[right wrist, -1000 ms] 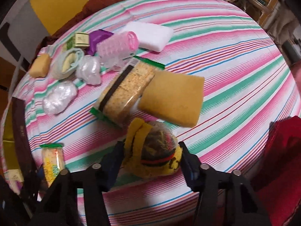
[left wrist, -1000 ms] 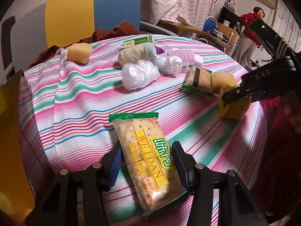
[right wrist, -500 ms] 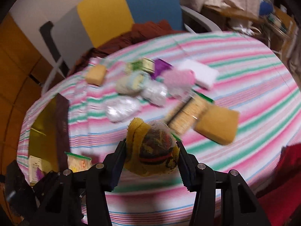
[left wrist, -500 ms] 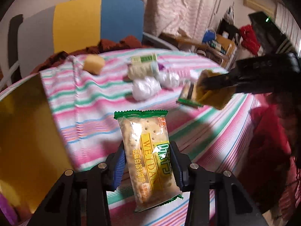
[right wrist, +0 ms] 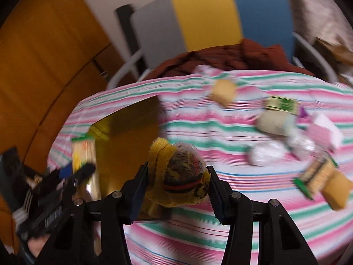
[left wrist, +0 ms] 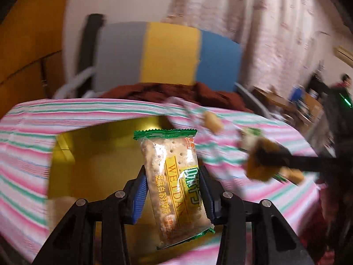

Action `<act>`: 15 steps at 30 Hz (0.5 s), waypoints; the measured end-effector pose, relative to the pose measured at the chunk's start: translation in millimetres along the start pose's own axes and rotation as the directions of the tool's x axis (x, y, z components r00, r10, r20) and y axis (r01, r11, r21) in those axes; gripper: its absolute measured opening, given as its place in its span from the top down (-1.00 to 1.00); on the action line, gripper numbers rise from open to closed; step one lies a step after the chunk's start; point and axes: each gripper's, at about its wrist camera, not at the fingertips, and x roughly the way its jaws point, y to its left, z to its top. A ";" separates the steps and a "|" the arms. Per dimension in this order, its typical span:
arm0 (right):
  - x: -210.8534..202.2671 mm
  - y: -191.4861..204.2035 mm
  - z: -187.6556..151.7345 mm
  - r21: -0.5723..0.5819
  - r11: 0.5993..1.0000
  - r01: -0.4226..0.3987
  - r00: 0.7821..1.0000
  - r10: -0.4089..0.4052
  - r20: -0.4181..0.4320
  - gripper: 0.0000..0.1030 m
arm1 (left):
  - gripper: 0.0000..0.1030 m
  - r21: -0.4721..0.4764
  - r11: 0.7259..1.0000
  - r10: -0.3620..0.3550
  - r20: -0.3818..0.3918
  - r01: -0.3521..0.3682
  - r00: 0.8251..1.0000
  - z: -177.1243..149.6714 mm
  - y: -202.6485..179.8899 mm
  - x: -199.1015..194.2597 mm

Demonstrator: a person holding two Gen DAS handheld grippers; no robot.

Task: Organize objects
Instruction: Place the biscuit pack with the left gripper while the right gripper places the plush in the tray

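While each hand-held gripper clamps one item — left (left wrist: 172, 190) one cracker packet (left wrist: 173, 183), right (right wrist: 176, 184) one scrubber (right wrist: 179, 176).

Upright green-edged cracker packet (left wrist: 174, 185) and netted yellow knit bundle (right wrist: 178, 176), both above the yellow box (left wrist: 99, 154).

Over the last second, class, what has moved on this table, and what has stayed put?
Both grippers lifted their loads off the striped cloth and swung them left toward the yellow box. The left gripper now holds the cracker pack over the box; the right gripper brings the yellow bundle to its edge. Both grips stayed shut; the other items stayed put.
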 end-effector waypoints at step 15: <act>80.9 121.2 -15.5 -0.165 0.962 -0.216 0.973 0.199 -0.114 -0.69 | -0.31 -0.147 0.946 0.281 -0.082 -0.290 0.956 -1.3 119.3 10.3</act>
